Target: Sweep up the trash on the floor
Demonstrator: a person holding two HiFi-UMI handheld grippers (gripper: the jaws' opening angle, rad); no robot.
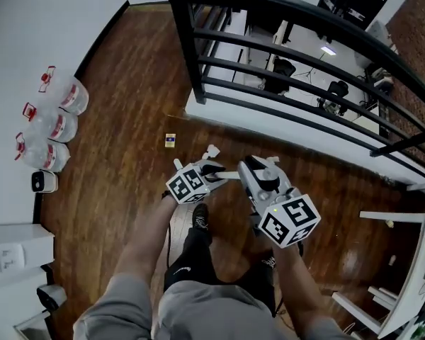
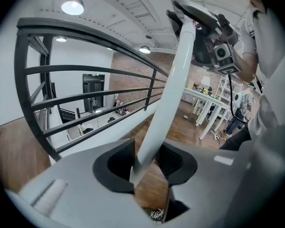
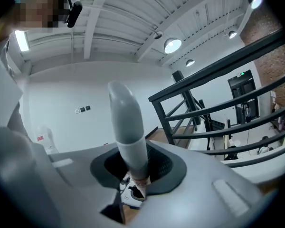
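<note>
A small yellow and white scrap of trash (image 1: 170, 140) lies on the wood floor ahead of me. I hold one long white handle (image 1: 230, 175) with both grippers in front of my body. My left gripper (image 1: 211, 172) is shut on the white shaft (image 2: 168, 89), which rises toward the right gripper (image 2: 213, 46). My right gripper (image 1: 258, 167) is shut near the handle's grey end (image 3: 126, 122), which sticks out past its jaws. The sweeping end of the handle is hidden.
A black metal railing (image 1: 269, 48) runs across the top and right, with a lower room beyond it. Three water jugs (image 1: 57, 119) and a small white device (image 1: 45, 181) stand by the left wall. White table legs (image 1: 397, 261) are at the right. My own shoes (image 1: 200, 218) are below the grippers.
</note>
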